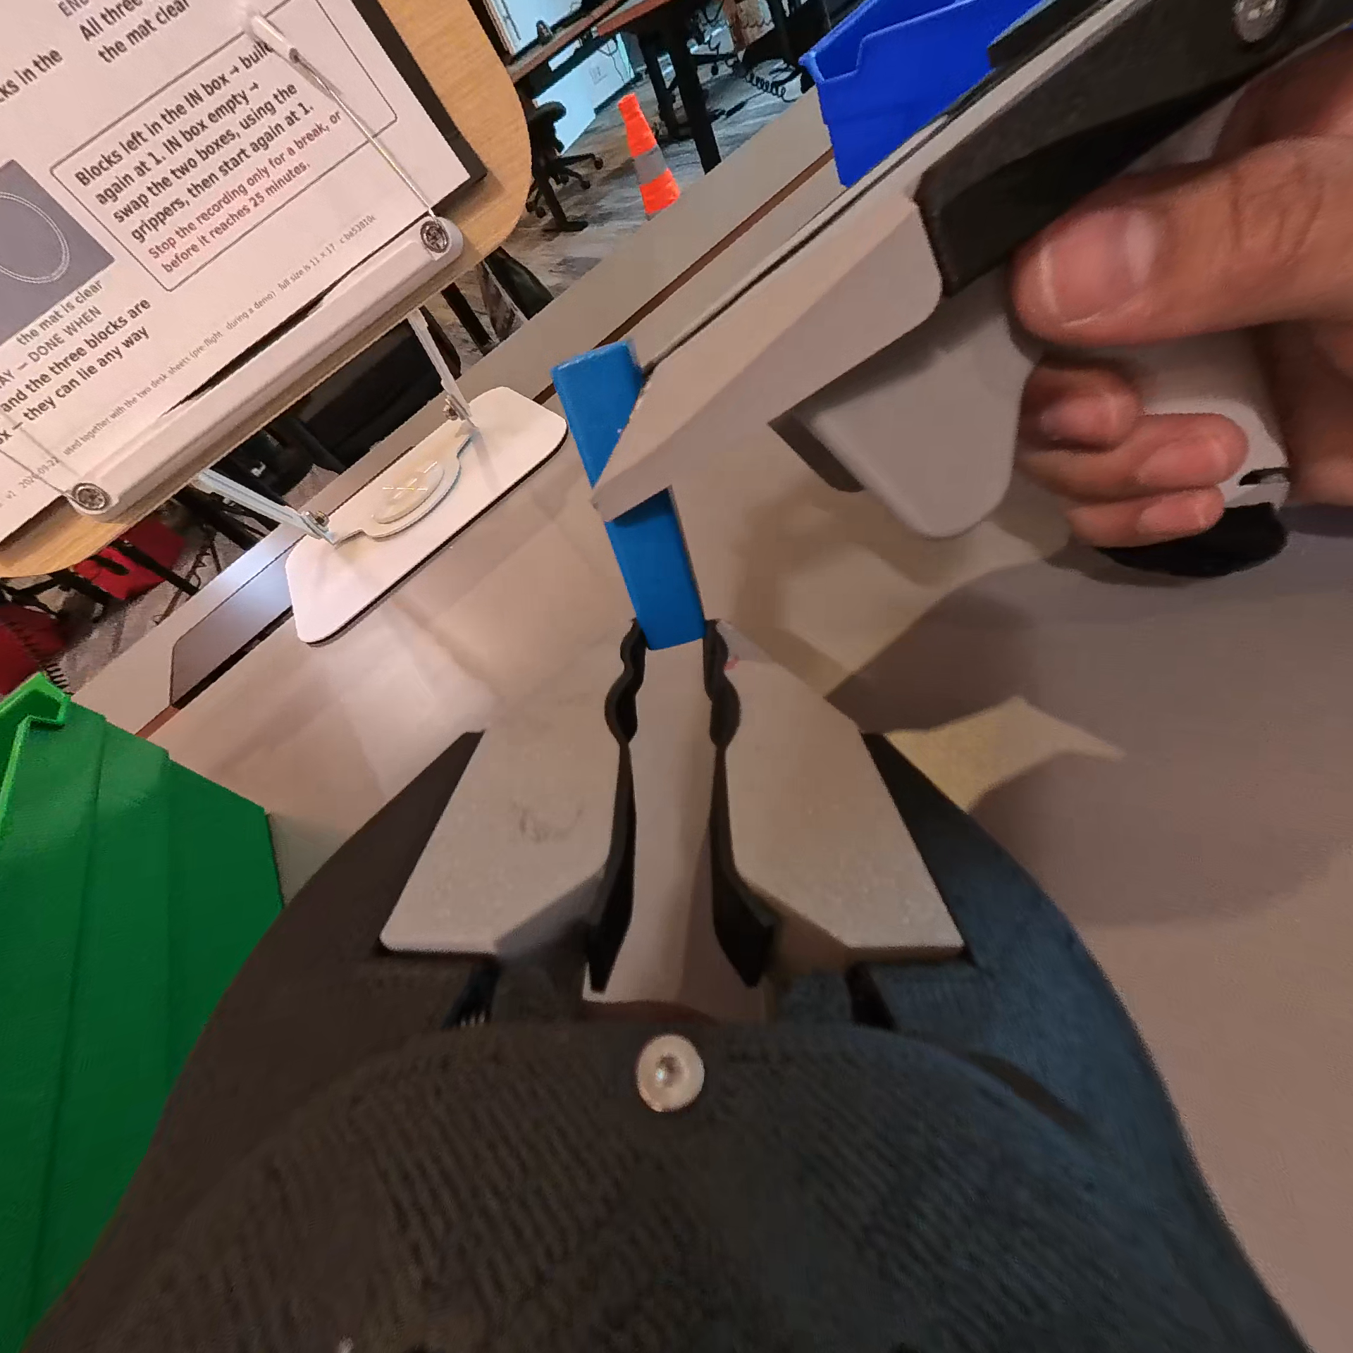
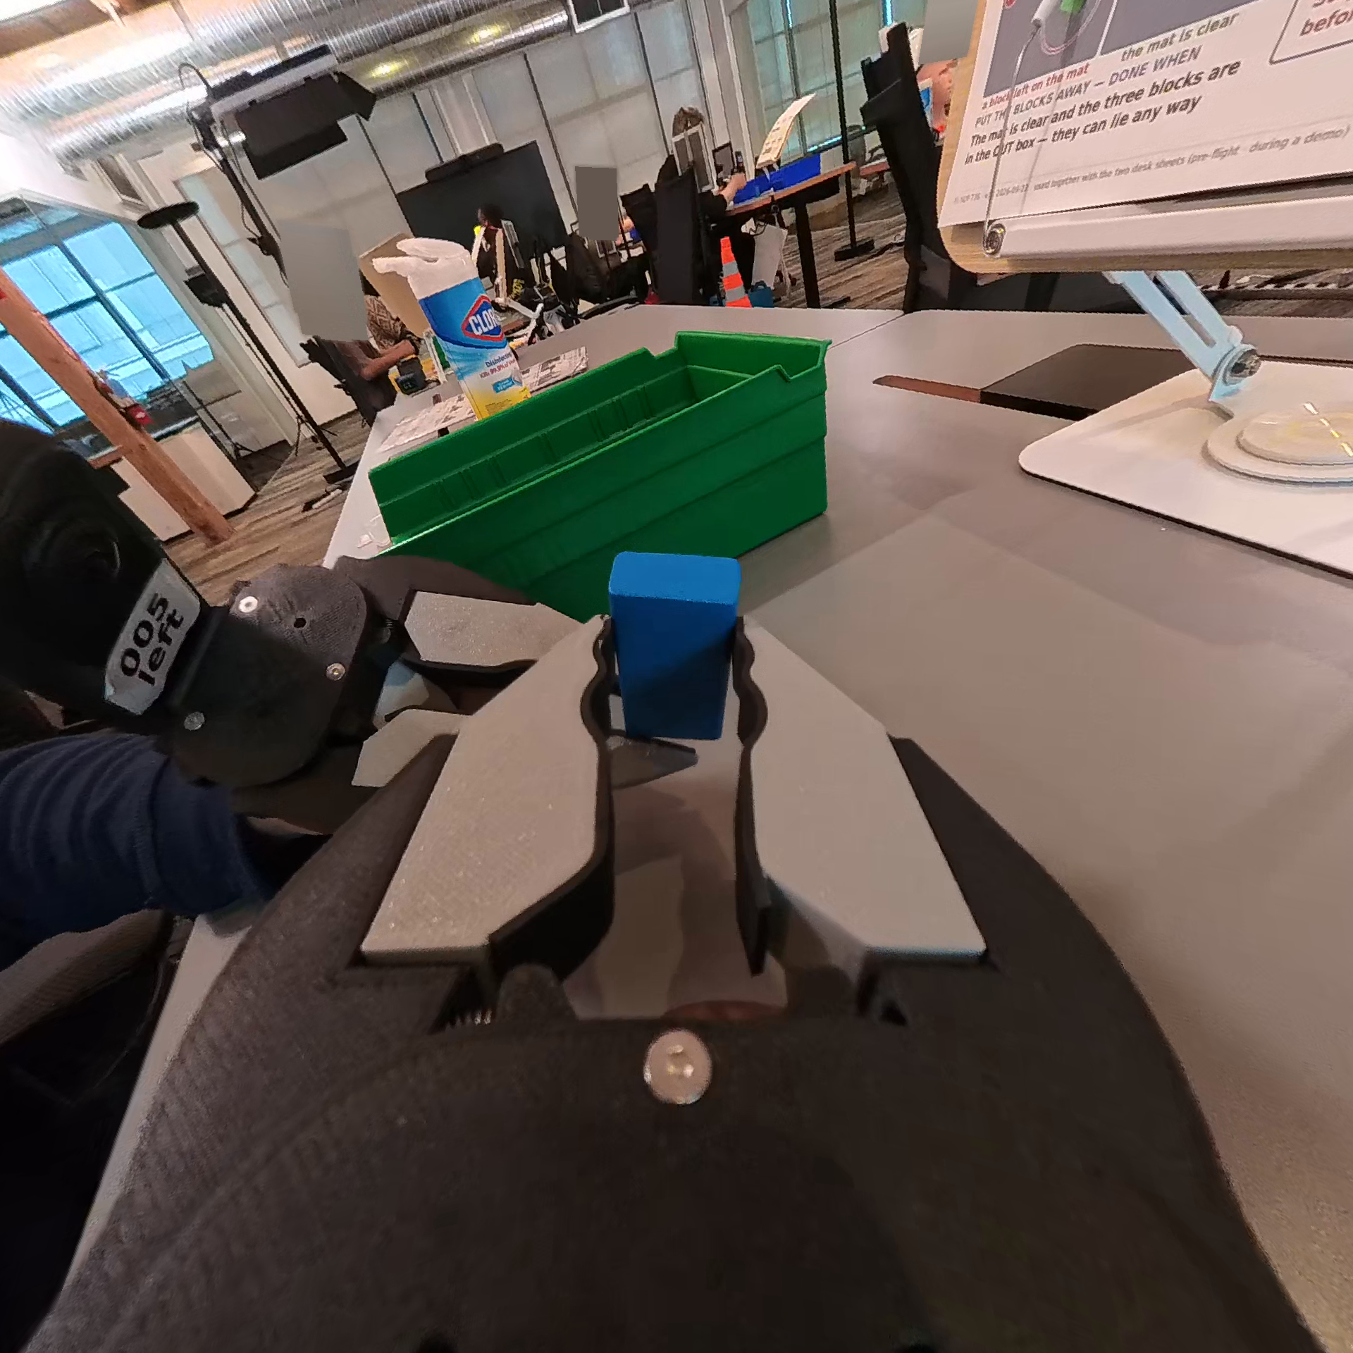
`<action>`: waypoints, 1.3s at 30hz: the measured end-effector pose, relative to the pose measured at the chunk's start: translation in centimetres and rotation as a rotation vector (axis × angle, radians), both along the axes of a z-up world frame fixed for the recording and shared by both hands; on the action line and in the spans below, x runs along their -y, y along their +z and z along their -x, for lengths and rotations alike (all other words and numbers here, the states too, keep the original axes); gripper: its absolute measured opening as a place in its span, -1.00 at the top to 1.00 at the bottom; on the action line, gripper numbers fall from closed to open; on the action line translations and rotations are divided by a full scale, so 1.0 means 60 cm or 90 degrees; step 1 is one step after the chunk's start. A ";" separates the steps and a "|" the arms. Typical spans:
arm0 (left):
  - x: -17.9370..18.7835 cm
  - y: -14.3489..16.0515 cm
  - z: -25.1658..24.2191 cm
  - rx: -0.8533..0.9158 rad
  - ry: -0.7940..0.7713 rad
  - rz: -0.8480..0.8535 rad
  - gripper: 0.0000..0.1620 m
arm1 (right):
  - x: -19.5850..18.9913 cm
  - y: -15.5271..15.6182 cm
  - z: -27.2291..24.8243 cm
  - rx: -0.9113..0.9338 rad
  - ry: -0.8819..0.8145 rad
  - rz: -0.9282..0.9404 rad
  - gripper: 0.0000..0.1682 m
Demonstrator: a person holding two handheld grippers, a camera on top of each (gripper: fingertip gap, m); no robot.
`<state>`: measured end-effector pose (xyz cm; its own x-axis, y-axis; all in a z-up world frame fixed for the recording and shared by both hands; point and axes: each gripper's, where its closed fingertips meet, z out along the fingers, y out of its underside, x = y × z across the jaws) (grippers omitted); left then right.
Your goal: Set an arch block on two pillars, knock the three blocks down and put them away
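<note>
The blue block (image 2: 670,644), a smooth rectangular piece with crisp edges, is taken as the landmark. In the right wrist view it is clamped upright between the wavy black pads of the right claw (image 2: 670,681), whose grey faceted fingers (image 2: 512,791) are closed against its two sides; only its lower part is covered, and its flat top is left free. Just left of the block the left claw (image 2: 410,703), with a ribbed black body, is seen coming in from the side.

In the left wrist view the same blue block (image 1: 655,578) is pinched at its near end by the left claw (image 1: 675,644), whose rippled black pads are pressed on both faces. Its far part is crossed by the grey finger of the right claw (image 1: 659,468), held by a hand (image 1: 1186,329) to the right of the block.

Below the block lies the smooth grey tabletop (image 2: 1025,659), bare to the right of it. Just behind the block a long green ribbed plastic bin (image 2: 608,468) stands open. Farther right of the block a white stand base (image 2: 1142,468) rests flat, near a seam in the tabletop. Beyond the block in the left wrist view, a blue bin (image 1: 900,95) is seen at the far edge of the tabletop.
</note>
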<state>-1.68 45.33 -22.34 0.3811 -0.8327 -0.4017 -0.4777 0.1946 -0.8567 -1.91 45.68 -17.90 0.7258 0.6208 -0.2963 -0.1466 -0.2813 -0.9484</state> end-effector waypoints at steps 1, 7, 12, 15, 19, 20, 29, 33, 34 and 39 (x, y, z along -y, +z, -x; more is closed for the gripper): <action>-0.001 -0.001 -0.001 0.002 0.000 0.004 0.84 | 0.000 -0.001 -0.001 0.008 -0.002 -0.002 0.66; -0.004 0.003 0.002 0.007 0.003 -0.002 0.84 | 0.002 0.002 0.000 0.022 -0.009 -0.015 0.66; -0.005 0.003 0.003 0.007 0.004 -0.004 0.84 | -0.001 0.006 -0.002 0.030 -0.023 -0.033 0.65; -0.003 0.002 0.002 0.009 -0.001 0.010 0.84 | -0.001 0.005 -0.002 0.040 -0.027 -0.039 0.65; -0.005 -0.002 0.004 -0.004 0.004 0.008 0.84 | -0.004 0.005 -0.005 0.038 -0.036 -0.039 0.63; -0.006 -0.004 0.005 -0.009 0.008 0.006 0.84 | -0.005 0.006 -0.006 0.034 -0.037 -0.039 0.63; -0.010 -0.010 0.007 -0.045 0.028 -0.036 0.84 | -0.006 -0.004 -0.008 0.022 -0.032 -0.009 0.64; -0.012 -0.013 0.008 -0.067 0.040 -0.064 0.84 | -0.007 -0.011 -0.005 0.020 -0.029 0.005 0.63; -0.014 -0.012 0.009 -0.073 0.046 -0.077 0.84 | -0.007 -0.011 -0.005 0.022 -0.029 0.005 0.63; -0.012 -0.009 0.008 -0.066 0.046 -0.075 0.84 | -0.004 -0.005 -0.005 0.018 -0.023 -0.004 0.64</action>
<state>-2.15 46.05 -22.90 0.3888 -0.7494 -0.5359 -0.5792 0.2536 -0.7748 -1.62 45.90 -18.20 0.7557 0.5956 -0.2724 -0.1302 -0.2710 -0.9537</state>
